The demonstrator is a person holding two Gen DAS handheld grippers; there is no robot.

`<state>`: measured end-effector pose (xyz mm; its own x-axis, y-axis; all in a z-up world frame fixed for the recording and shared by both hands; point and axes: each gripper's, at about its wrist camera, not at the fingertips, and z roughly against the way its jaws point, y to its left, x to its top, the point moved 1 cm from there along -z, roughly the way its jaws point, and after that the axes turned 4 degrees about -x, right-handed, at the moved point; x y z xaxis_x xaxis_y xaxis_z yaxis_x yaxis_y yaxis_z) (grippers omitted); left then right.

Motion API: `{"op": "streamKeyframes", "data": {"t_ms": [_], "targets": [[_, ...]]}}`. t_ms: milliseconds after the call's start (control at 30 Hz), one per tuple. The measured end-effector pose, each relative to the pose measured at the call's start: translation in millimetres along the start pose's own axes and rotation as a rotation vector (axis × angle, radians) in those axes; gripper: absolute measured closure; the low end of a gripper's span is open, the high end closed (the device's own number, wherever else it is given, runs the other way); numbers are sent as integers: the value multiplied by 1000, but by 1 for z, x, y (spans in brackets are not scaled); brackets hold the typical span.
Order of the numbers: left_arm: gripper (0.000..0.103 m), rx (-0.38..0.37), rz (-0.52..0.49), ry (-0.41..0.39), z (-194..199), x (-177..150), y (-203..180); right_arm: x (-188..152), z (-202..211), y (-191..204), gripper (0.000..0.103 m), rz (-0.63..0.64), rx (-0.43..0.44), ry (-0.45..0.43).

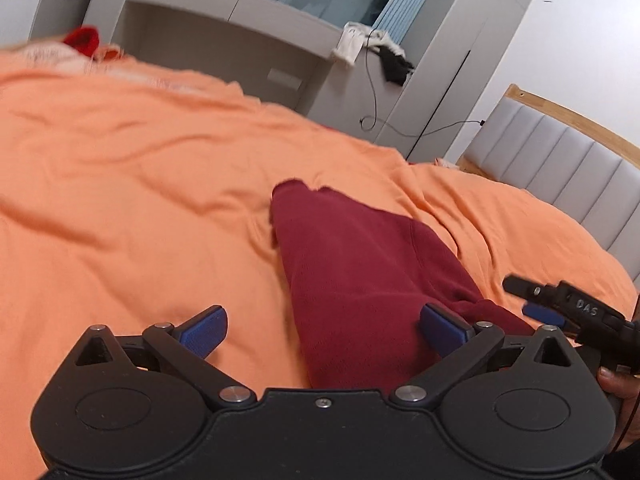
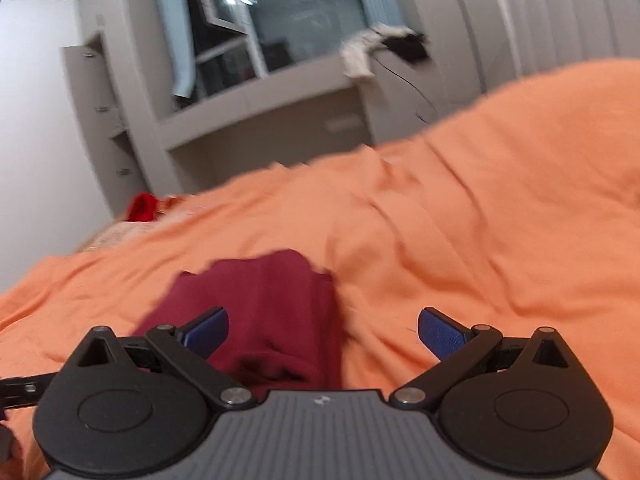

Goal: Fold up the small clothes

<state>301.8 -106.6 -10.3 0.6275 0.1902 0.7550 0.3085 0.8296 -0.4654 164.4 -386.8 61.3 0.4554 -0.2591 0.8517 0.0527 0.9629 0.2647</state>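
Left gripper (image 1: 323,332): black linkage body with blue-padded fingers (image 1: 204,334), spread wide apart and holding nothing; nearest item in the left wrist view.

Right gripper (image 2: 323,332): same build on a grey ribbed body, blue-padded fingers likewise set wide apart and holding nothing. In the left wrist view it appears at the right edge (image 1: 560,308), just beside the garment's near corner; whether it touches the cloth cannot be told.

Dark red knitted garment (image 1: 360,280): small, folded into a long narrow shape, lying flat on the bed. Its near end runs between and under the left gripper's fingers; in the right wrist view (image 2: 264,312) it lies under the left finger of the right gripper and towards the middle.

Orange wrinkled bedsheet (image 1: 140,184): covers the bed under the garment.

Bright red cloth item (image 1: 84,40): at the far edge of the bed, well apart from the garment.

Grey padded headboard with wooden frame (image 1: 560,160): at the right side.

Grey cabinet unit (image 1: 224,28): beyond the bed, with white and black cloths (image 1: 372,48) draped on its ledge.
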Motion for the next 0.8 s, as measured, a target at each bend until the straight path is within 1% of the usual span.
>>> {"op": "streamKeyframes", "data": {"t_ms": [67, 133, 200, 300, 367, 500, 667, 800], "targets": [[1, 0, 2, 4, 1, -1, 1, -2, -1, 11, 0, 34, 7, 0], [1, 0, 0, 9, -1, -3, 0, -7, -5, 17, 0, 64, -18, 19], [1, 0, -2, 15, -1, -5, 0, -14, -12, 19, 0, 87, -40, 64], [1, 4, -15, 23, 1, -7, -2, -30, -25, 11, 0, 100, -74, 159], [1, -1, -27, 28, 1, -8, -5, -39, -29, 2, 0, 82, -45, 192], [1, 6, -47, 29, -2, -17, -8, -48, -25, -6, 0, 67, -14, 173], [1, 18, -65, 17, -3, -22, -11, -49, -21, -1, 0, 90, -33, 151], [1, 21, -63, 16, -2, -23, -11, -49, -20, -3, 0, 81, -28, 152]]}}
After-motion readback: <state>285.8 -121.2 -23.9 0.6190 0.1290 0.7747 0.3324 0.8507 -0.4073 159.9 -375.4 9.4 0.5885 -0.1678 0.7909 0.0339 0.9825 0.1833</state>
